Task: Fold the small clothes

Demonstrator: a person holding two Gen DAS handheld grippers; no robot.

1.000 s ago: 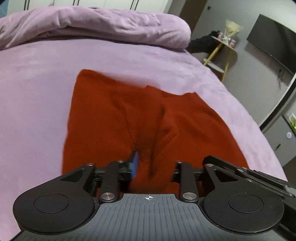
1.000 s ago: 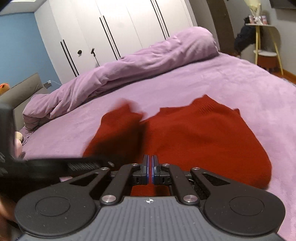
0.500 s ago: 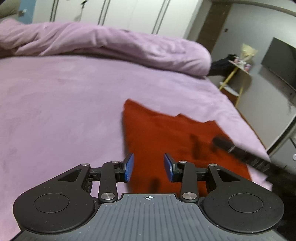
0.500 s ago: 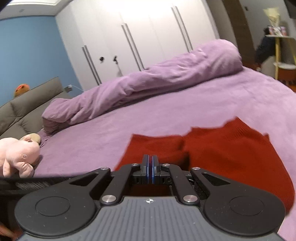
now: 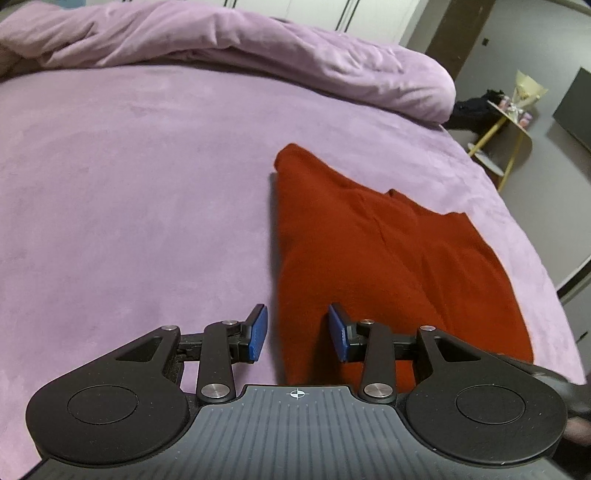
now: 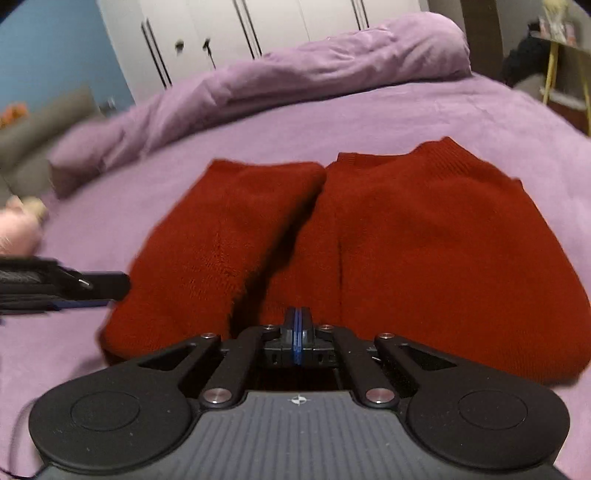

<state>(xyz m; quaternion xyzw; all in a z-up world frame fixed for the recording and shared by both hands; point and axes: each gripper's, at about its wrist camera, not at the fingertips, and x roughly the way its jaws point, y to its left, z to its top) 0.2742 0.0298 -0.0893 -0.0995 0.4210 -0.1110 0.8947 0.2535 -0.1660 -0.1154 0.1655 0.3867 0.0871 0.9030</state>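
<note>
A red knitted garment [image 5: 388, 254] lies folded on the purple bed [image 5: 129, 192]. My left gripper [image 5: 297, 332] is open and empty, its blue pads [image 5: 257, 332] astride the garment's near left edge, just above it. In the right wrist view the garment [image 6: 406, 240] shows two folded panels side by side. My right gripper [image 6: 298, 332] has its pads pressed together at the garment's near edge; no cloth shows between them. The left gripper [image 6: 66, 284] appears at the left edge of that view.
A rolled purple duvet [image 5: 258, 48] lies along the far side of the bed. A yellow side table [image 5: 509, 122] stands off the right edge. A pink plush toy [image 6: 18, 229] and a grey sofa [image 6: 33, 136] are at the left; white wardrobes [image 6: 258, 33] behind.
My left gripper let go of the red cloth, opened and moved to the garment's left edge. The garment now lies folded flat. My right gripper stayed shut and dropped closer to the garment.
</note>
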